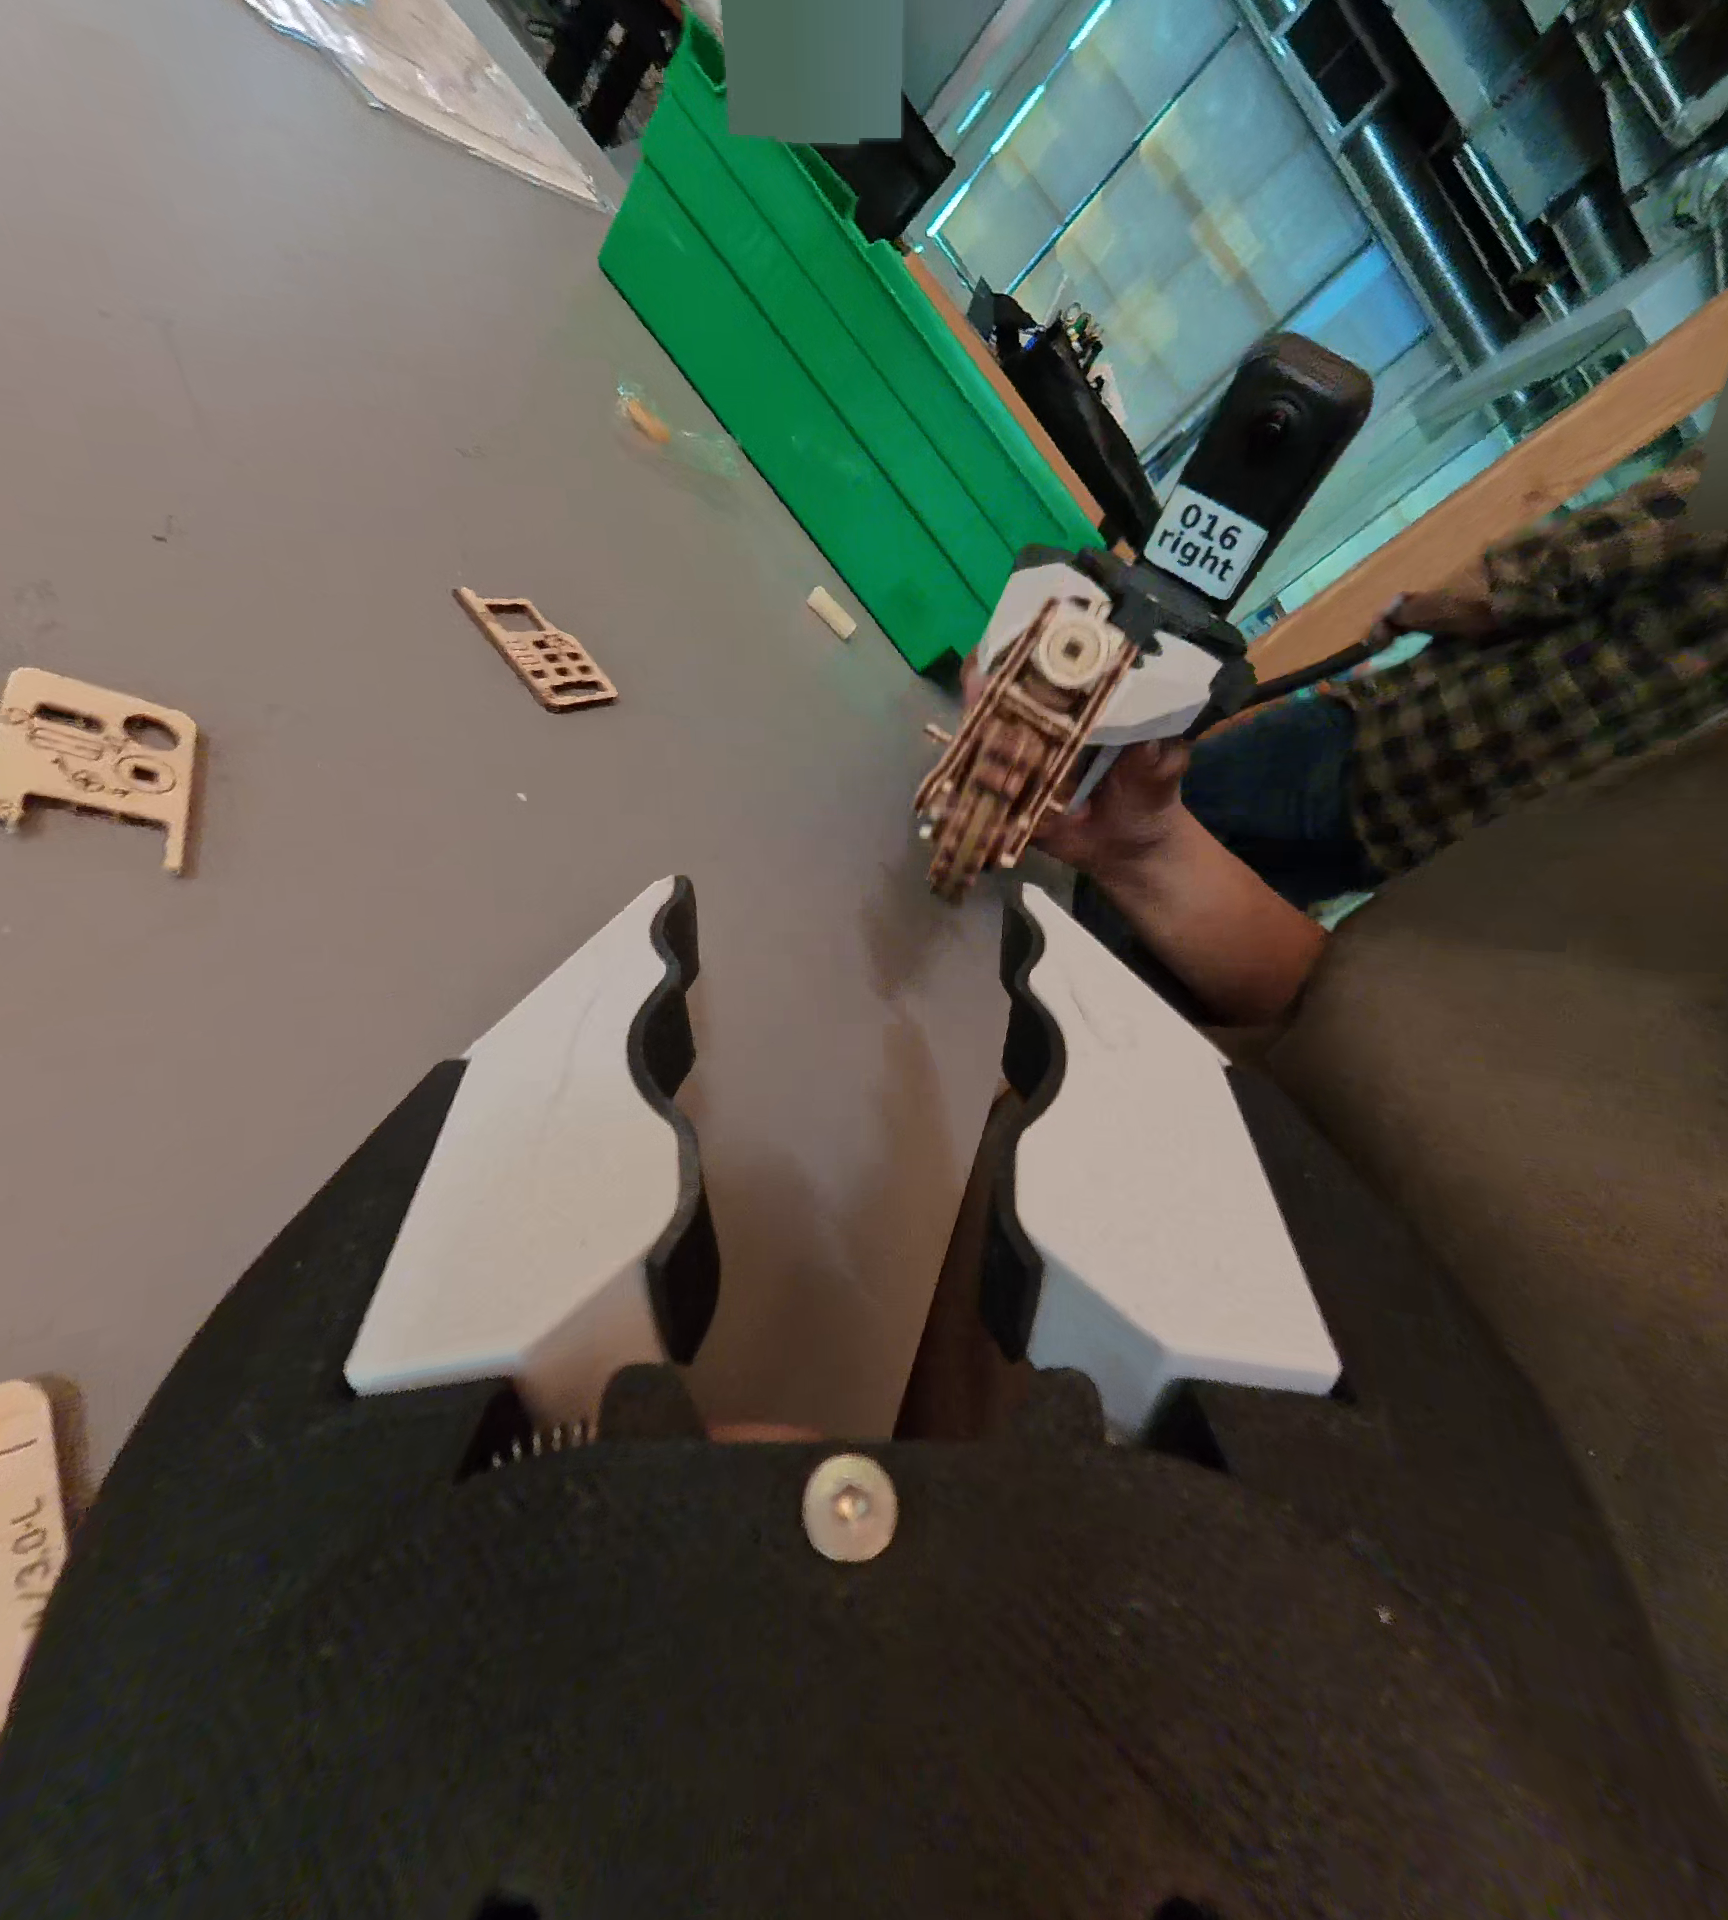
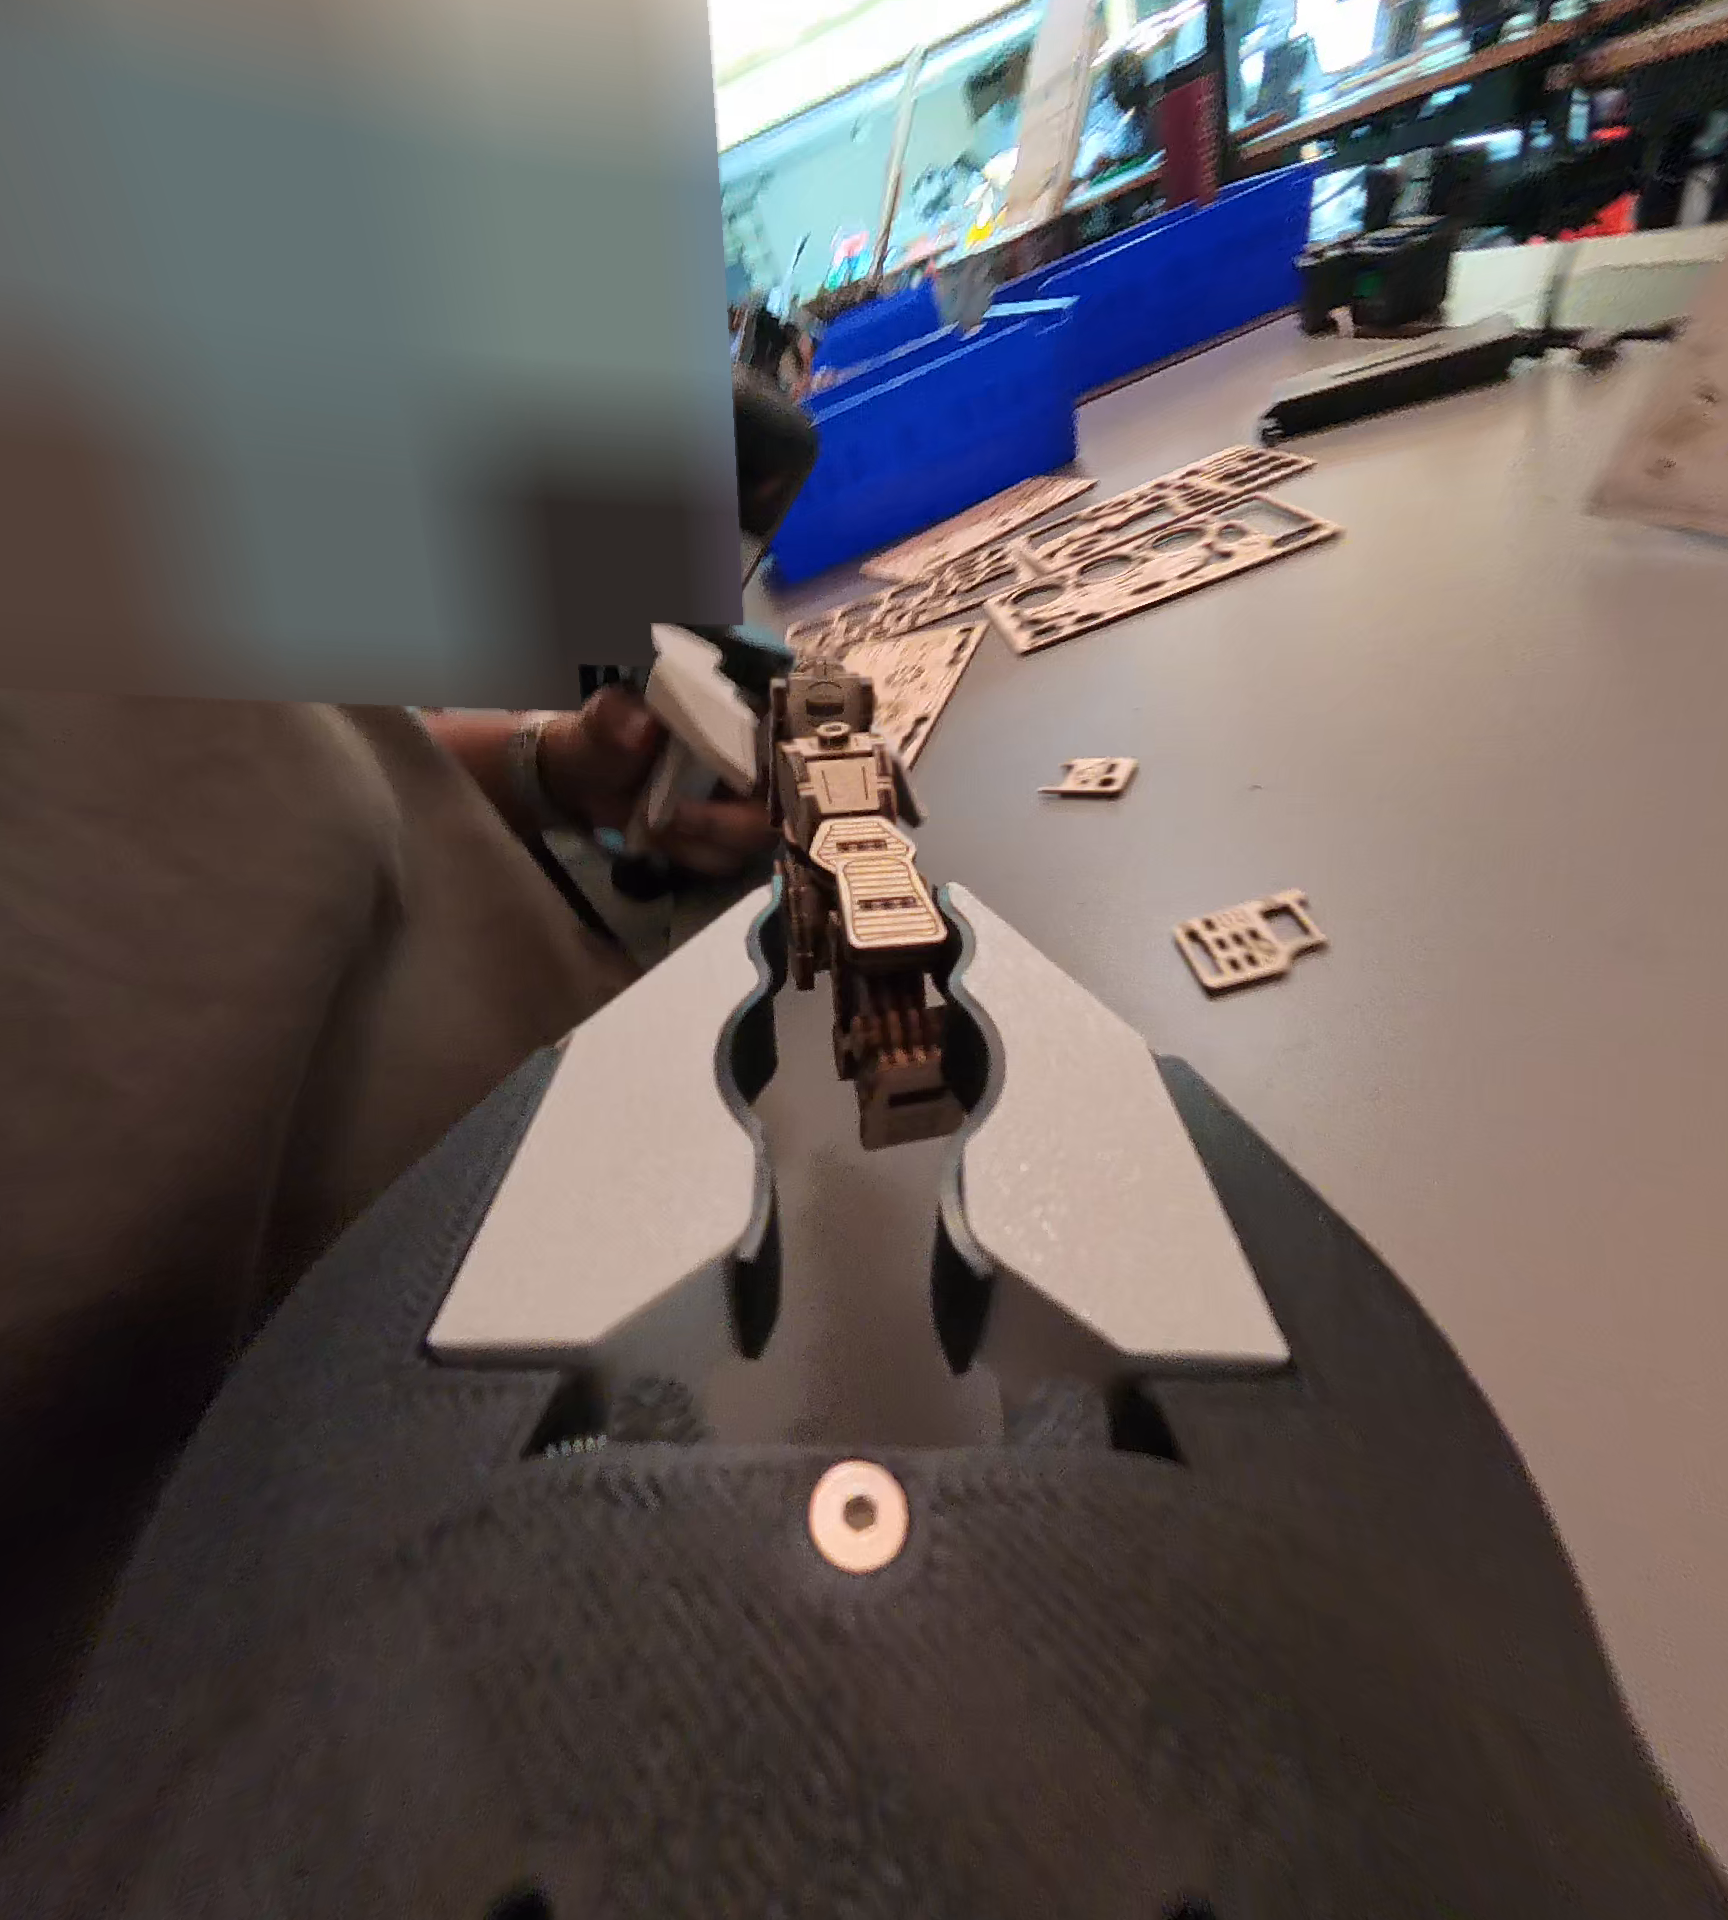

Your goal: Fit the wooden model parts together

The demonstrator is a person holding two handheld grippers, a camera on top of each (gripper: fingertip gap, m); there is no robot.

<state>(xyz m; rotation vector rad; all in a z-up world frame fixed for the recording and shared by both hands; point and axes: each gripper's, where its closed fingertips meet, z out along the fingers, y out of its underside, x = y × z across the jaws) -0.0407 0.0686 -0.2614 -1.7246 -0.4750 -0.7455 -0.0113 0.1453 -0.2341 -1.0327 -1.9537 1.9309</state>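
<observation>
My right gripper (image 2: 860, 904) is shut on a partly built wooden model (image 2: 881, 914), a narrow stack of laser-cut layers with a ribbed top plate, held above the grey table. In the left wrist view the same gripper (image 1: 1073, 665) holds the model (image 1: 995, 769) just beyond my left fingertips, to the right. My left gripper (image 1: 844, 914) is open and empty, with the table edge between its fingers. One of its white fingers (image 2: 699, 691) shows behind the model in the right wrist view.
Loose wooden pieces lie on the table (image 1: 320, 364): a notched plate (image 1: 96, 758), a grid-cut piece (image 1: 538, 649) and a small block (image 1: 832, 611). A green bin (image 1: 818, 416) stands behind. Cut-out wooden sheets (image 2: 1151, 551) and a blue bin (image 2: 943, 436) show in the right wrist view. The gap from one gripper's tips to the other's is roughly 10 cm. From the left gripper's tips to the grid-cut piece (image 1: 538, 649) is close to 10 cm. Look for it in the right wrist view (image 2: 1205, 937) too.
</observation>
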